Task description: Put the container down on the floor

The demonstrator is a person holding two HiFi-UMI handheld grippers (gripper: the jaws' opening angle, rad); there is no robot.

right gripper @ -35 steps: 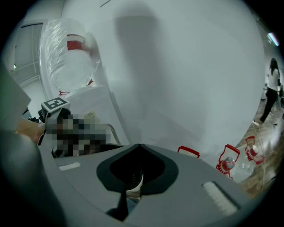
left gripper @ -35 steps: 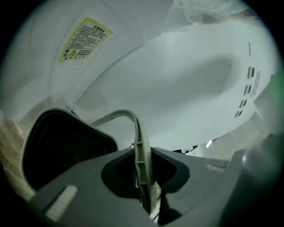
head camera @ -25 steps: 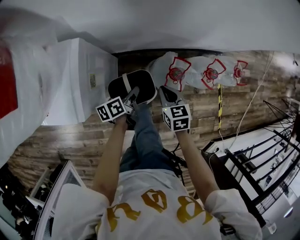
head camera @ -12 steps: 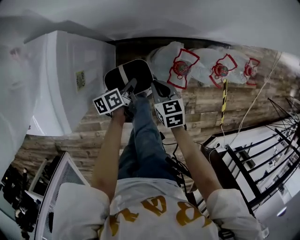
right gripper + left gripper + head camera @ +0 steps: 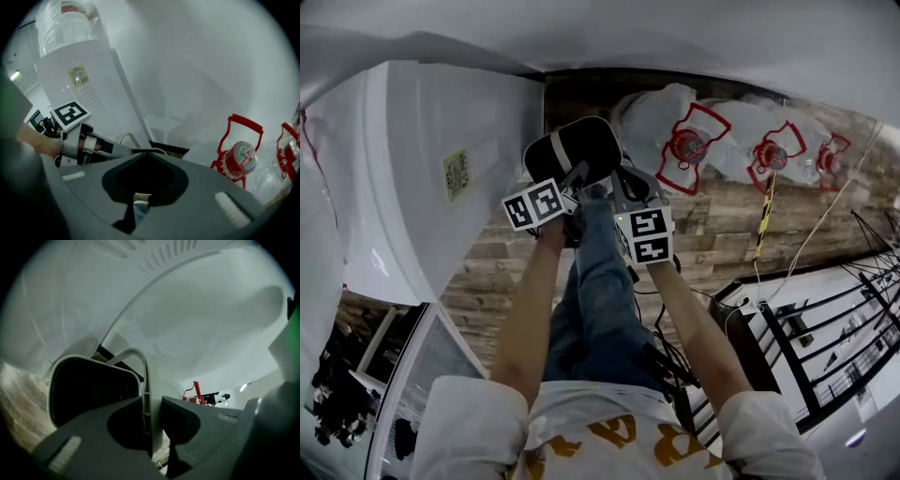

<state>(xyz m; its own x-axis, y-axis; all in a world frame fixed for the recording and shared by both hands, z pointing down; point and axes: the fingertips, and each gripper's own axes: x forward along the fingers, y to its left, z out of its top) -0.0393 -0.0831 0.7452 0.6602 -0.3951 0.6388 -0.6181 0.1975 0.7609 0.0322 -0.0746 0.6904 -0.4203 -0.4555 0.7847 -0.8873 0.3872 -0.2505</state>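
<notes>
Person stood with both arms stretched forward and down, one gripper in each hand. Container (image 5: 581,141), black with a pale rim, was held between the two grippers in front of the person's jeans (image 5: 600,281) and over the wood-plank floor (image 5: 712,225). Head view did not show whether its underside touched the boards. Left gripper (image 5: 577,176) was closed on the container's pale handle (image 5: 147,380): in the left gripper view the handle strip ran upright through the gap, with a dark jaw pressed to each side and the container's dark opening to the left. Right gripper (image 5: 623,178) sat at the container's right side. In the right gripper view its jaws were drawn together at the tips, against the container's thin dark edge, which ran from there towards the left gripper. A tall white appliance (image 5: 441,159) with a small yellow label (image 5: 456,173) stood just to the left of the container. Clear water bottles (image 5: 694,141) with red caps and red carry handles lay on the floor to the right, against the wall. A black wire rack (image 5: 825,319) was further right, well apart from the container.
</notes>
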